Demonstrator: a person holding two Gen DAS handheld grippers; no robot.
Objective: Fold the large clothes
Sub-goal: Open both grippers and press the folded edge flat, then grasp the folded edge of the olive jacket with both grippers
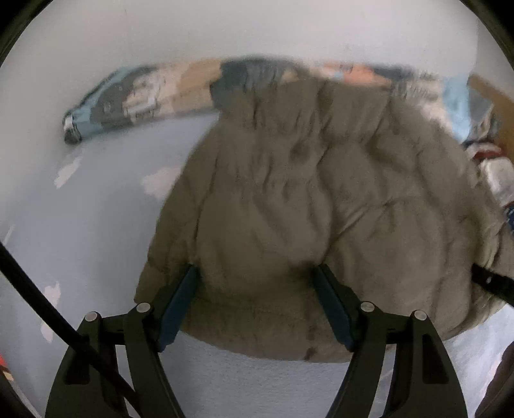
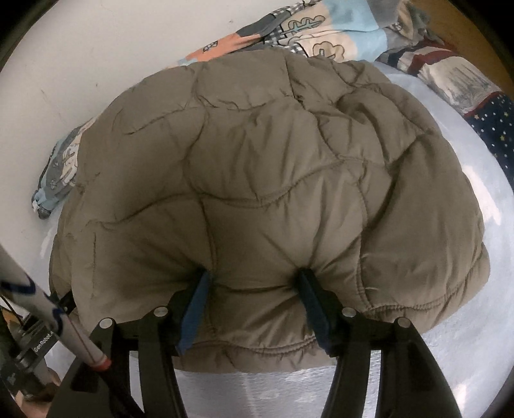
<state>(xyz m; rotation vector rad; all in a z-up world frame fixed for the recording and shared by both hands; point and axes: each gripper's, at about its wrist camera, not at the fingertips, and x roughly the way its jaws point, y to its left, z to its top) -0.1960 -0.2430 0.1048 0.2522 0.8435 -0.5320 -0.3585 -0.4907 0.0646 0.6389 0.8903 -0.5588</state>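
A puffy olive-brown quilted jacket lies bundled on a pale blue bed sheet. My left gripper reaches over the jacket's near hem. Its jaws stand wide, and padded fabric fills the gap from pad to pad. In the right wrist view the same jacket fills the middle. My right gripper digs its blue pads into the fabric near the hem. Creases run out from both tips and a thick fold bulges between them.
A patterned quilt lies along the white wall behind the jacket. A dark star-print pillow sits at the right. Bare sheet shows right of and in front of the jacket. A black cable crosses the lower left.
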